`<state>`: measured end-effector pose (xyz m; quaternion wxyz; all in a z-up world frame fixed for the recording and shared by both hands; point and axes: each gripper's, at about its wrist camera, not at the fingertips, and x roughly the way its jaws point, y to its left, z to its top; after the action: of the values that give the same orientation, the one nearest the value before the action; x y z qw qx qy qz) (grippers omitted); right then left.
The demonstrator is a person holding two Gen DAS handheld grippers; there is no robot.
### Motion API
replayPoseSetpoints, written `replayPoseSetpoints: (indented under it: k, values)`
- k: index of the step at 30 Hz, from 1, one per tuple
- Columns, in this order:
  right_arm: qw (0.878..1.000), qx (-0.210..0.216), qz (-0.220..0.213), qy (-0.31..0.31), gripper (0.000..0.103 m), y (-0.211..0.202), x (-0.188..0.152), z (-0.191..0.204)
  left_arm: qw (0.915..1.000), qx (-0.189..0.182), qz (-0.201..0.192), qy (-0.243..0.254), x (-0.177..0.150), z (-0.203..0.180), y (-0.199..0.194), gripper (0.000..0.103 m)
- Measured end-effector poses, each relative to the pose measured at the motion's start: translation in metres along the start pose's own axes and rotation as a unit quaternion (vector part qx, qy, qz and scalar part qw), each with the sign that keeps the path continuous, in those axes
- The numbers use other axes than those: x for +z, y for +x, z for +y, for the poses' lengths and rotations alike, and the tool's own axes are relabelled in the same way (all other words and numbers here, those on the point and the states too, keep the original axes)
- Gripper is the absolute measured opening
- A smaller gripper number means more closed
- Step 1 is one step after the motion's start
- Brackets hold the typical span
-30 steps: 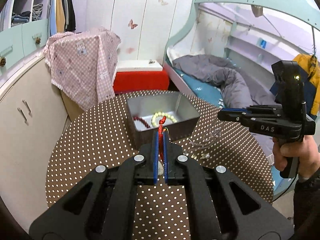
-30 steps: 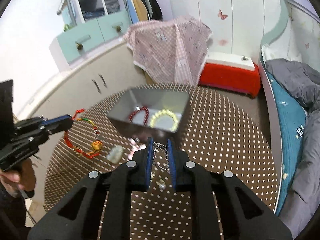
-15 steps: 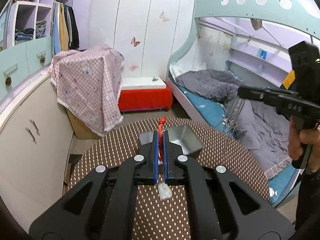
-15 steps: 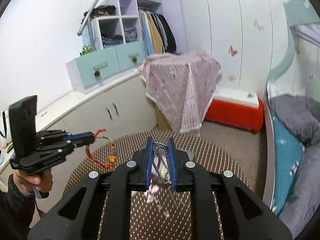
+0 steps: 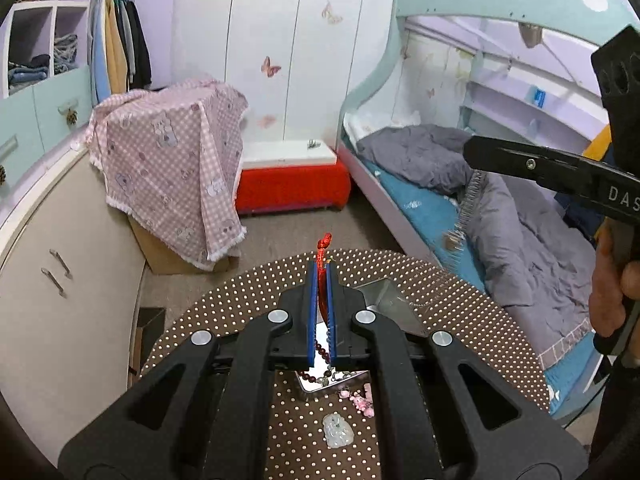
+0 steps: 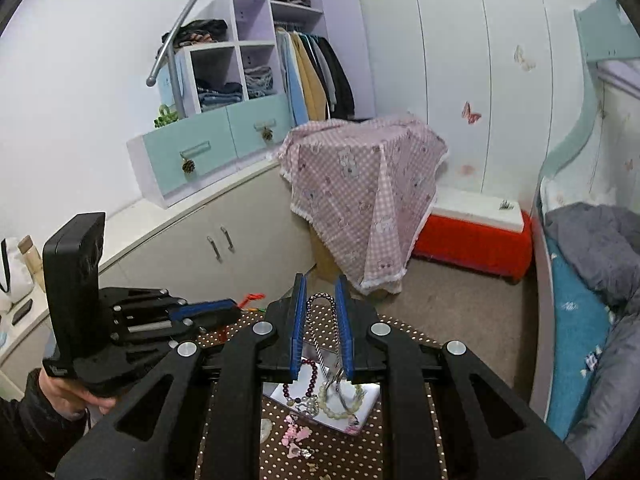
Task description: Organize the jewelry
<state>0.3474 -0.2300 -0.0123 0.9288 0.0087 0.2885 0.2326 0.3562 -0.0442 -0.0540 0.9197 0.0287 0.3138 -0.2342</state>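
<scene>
My left gripper (image 5: pixel 320 270) is shut on a red cord bracelet (image 5: pixel 322 246), whose knotted end sticks up past the fingertips. It hangs above the open metal tin (image 5: pixel 386 300) on the round dotted table (image 5: pixel 240 304). My right gripper (image 6: pixel 320 286) is shut on a silver chain necklace (image 6: pixel 320 300), which loops between the blue pads and dangles over the tin (image 6: pixel 362 414). Inside the tin lie a dark red bead bracelet (image 6: pixel 311 376) and a pale green bead bracelet (image 6: pixel 340 408). In the left wrist view the chain (image 5: pixel 464 208) trails from the right gripper's tip (image 5: pixel 474 148).
A pale jade pendant (image 5: pixel 338 430) and pink bead pieces (image 5: pixel 362 398) lie on the table near the tin. Around the table stand a cabinet (image 6: pixel 208 232), a box under pink checked cloth (image 6: pixel 360 184), a red bench (image 6: pixel 472 236) and a bed (image 5: pixel 460 184).
Both grippers have risen from the table with their jewelry. The chain now hangs clear in the air, and the tin has dropped low under the fingers in both views.
</scene>
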Motion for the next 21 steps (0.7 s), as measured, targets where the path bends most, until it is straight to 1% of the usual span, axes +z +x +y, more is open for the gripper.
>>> replayPoseSetpoints:
  k: [2,3,4,5,6,7,8,11,14,17,21]
  values:
    - [1.000,-0.005,0.012,0.010,0.013,0.012,-0.003,-0.005,0.9998,0.009,0.017,0.000,-0.001,0.002,0.011,0.006]
    - [1.000,-0.014,0.013,0.017,0.014,0.017,-0.005,-0.008,0.9994,0.021,0.026,0.003,-0.002,0.002,0.015,0.009]
    - [0.999,-0.020,0.022,0.027,0.018,0.023,-0.009,-0.014,0.9987,0.035,0.036,0.006,-0.003,0.003,0.020,0.046]
    - [0.999,-0.022,0.033,0.036,0.040,0.028,-0.013,-0.018,0.9978,0.053,0.040,0.006,-0.005,0.004,0.023,0.097]
    - [0.998,-0.031,0.042,0.046,0.074,0.032,-0.019,-0.022,0.9975,0.067,0.021,0.003,-0.008,0.006,0.019,0.097]
    - [0.997,-0.047,0.037,0.048,0.084,0.032,-0.025,-0.025,0.9975,0.070,0.012,0.002,-0.009,0.006,0.017,0.097]
    - [0.997,-0.053,0.034,0.049,0.088,0.032,-0.028,-0.026,0.9973,0.073,0.011,-0.002,-0.012,0.009,0.014,0.097]
    - [0.995,-0.057,0.036,0.076,0.094,0.029,-0.042,-0.036,0.9955,0.092,0.008,-0.021,-0.016,0.017,0.008,0.097]
    - [0.993,-0.066,0.030,0.096,0.095,0.021,-0.052,-0.045,0.9933,0.107,0.003,-0.043,-0.023,0.024,-0.002,0.097]
    - [0.991,-0.068,0.024,0.110,0.095,0.012,-0.060,-0.049,0.9918,0.112,-0.006,-0.061,-0.030,0.027,-0.013,0.097]
    - [0.991,-0.072,0.016,0.114,0.095,0.002,-0.063,-0.049,0.9899,0.122,-0.016,-0.070,-0.034,0.028,-0.021,0.097]
